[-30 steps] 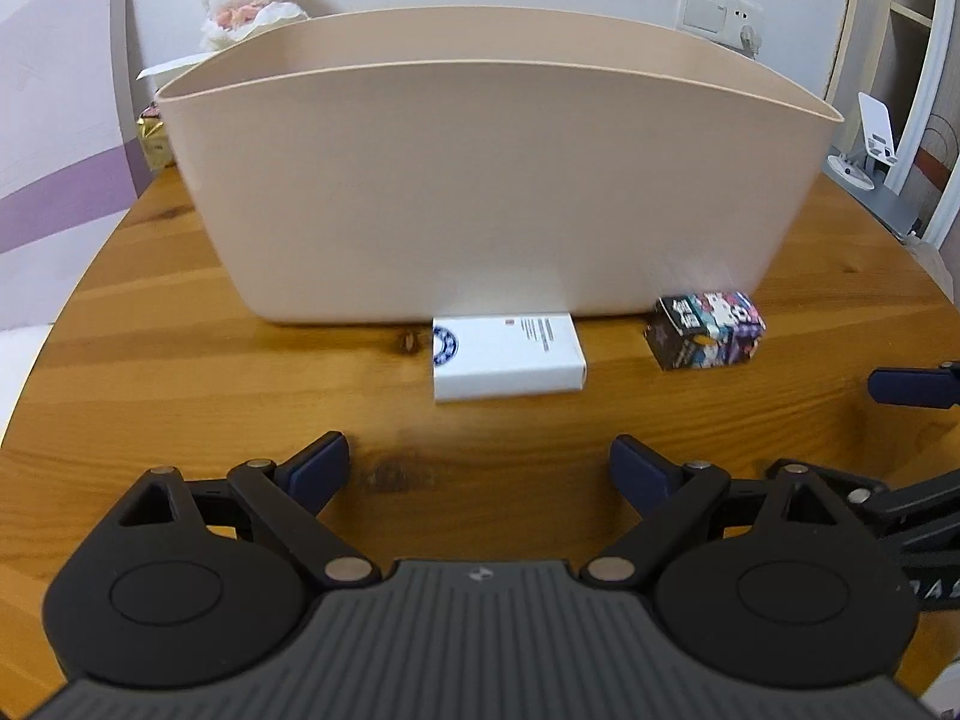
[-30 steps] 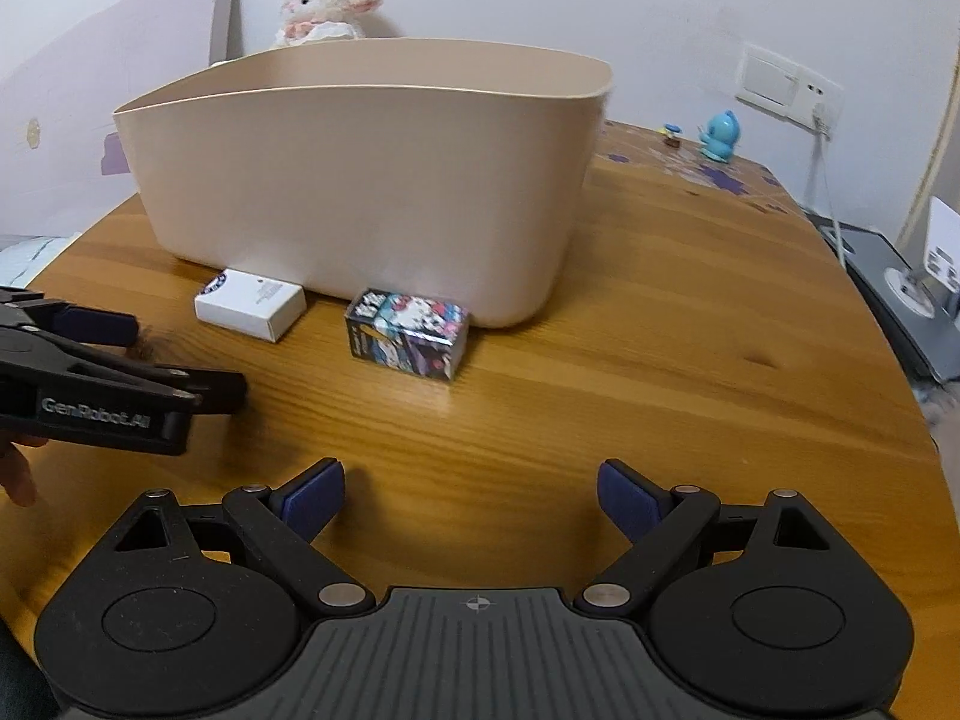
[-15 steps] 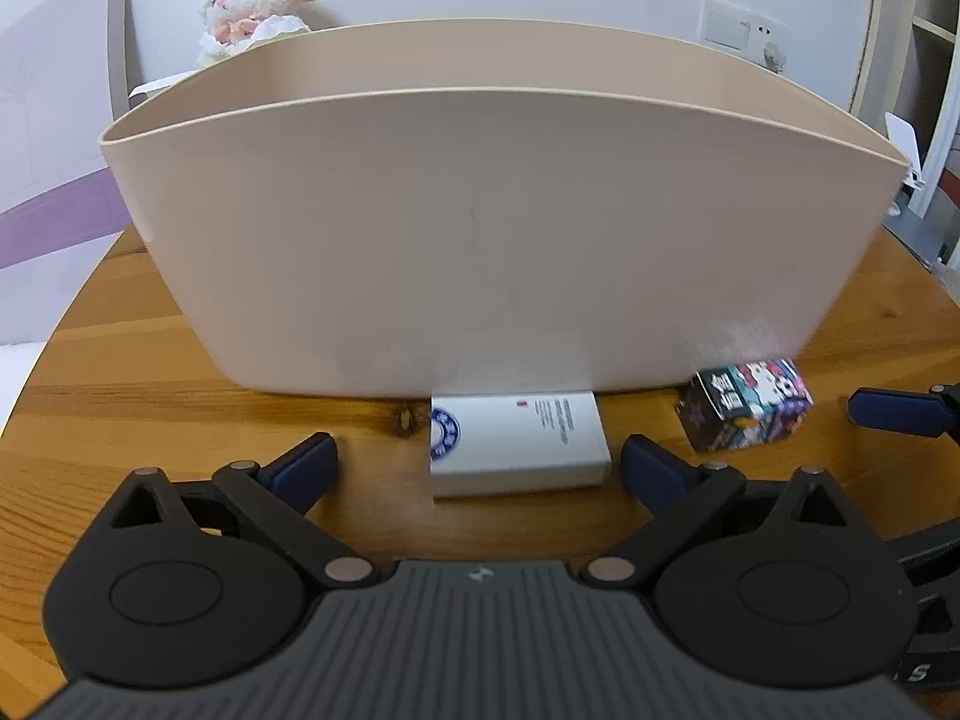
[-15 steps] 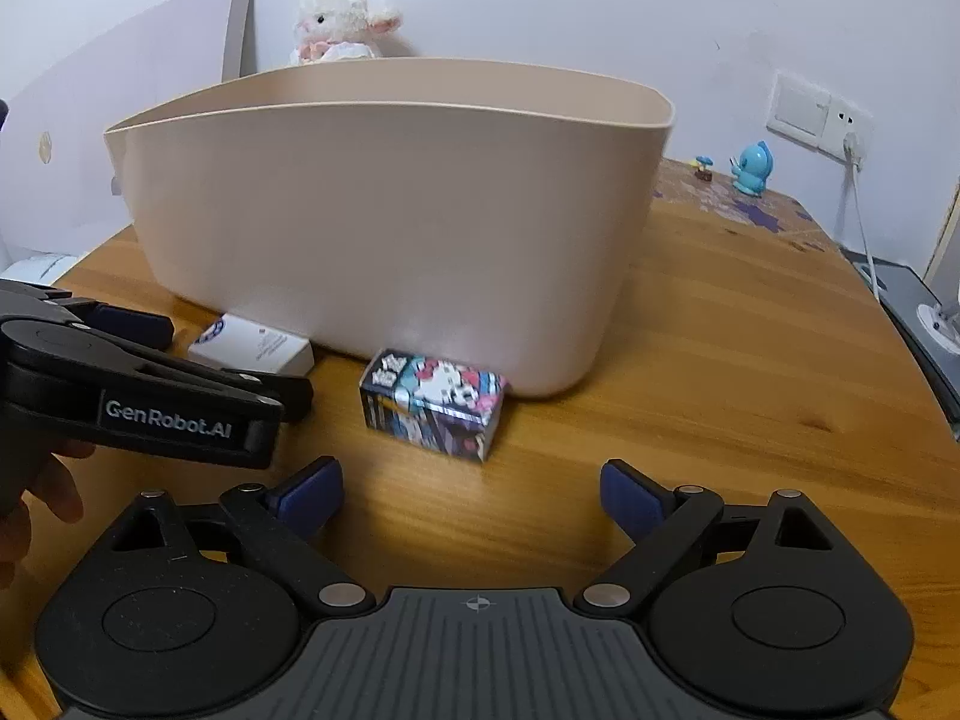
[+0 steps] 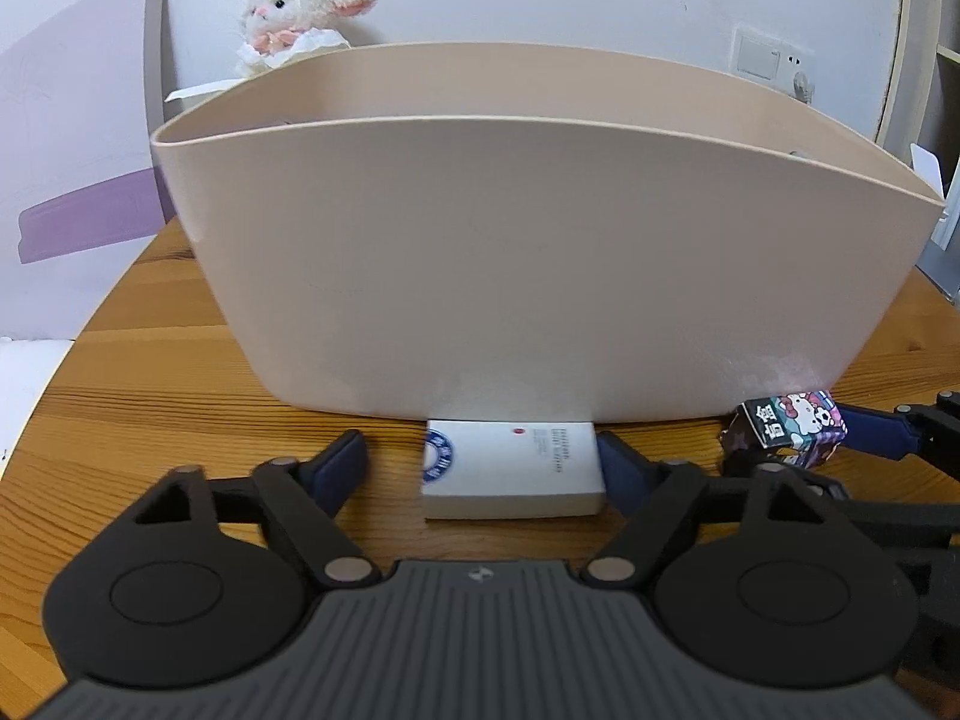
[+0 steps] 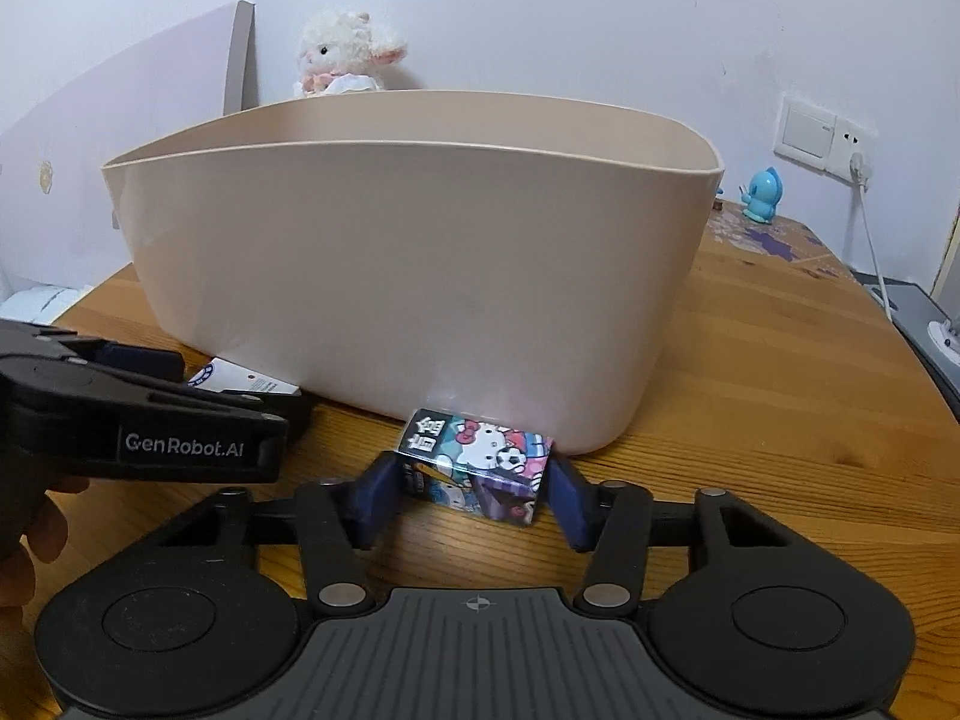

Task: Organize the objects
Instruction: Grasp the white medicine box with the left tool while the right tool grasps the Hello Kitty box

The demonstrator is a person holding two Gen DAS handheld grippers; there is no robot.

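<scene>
— While checking along the left gripper (image 5: 483, 459), found it spread wide, straddling the white box (image 5: 510, 474). Saw the right pad just at the box's right edge, the left pad apart from it. Clamped on nothing.

— Agreed. Recorded the white box lying flat on the wooden table (image 5: 150, 420), its far edge up against the foot of the beige bin (image 5: 540, 270). And the other side?

— Found the right gripper (image 6: 474, 498) drawn in around the cartoon box (image 6: 480, 456), blue pads (image 6: 378, 498) set against both short ends. Logged as closed on it. Saw the box down on the table, touching or nearly touching the bin's near wall, towards its right end.

— Confirmed from the left wrist view: same box to the right of the white one, a blue pad against its far side. Noted part of a hand (image 6: 30, 540) at the left gripper's handle.

— Further out: logged a plush lamb (image 5: 300, 12) behind the bin by the wall, a blue figurine (image 6: 762, 195) at the table's far right, below a wall socket (image 6: 822, 135).
</scene>
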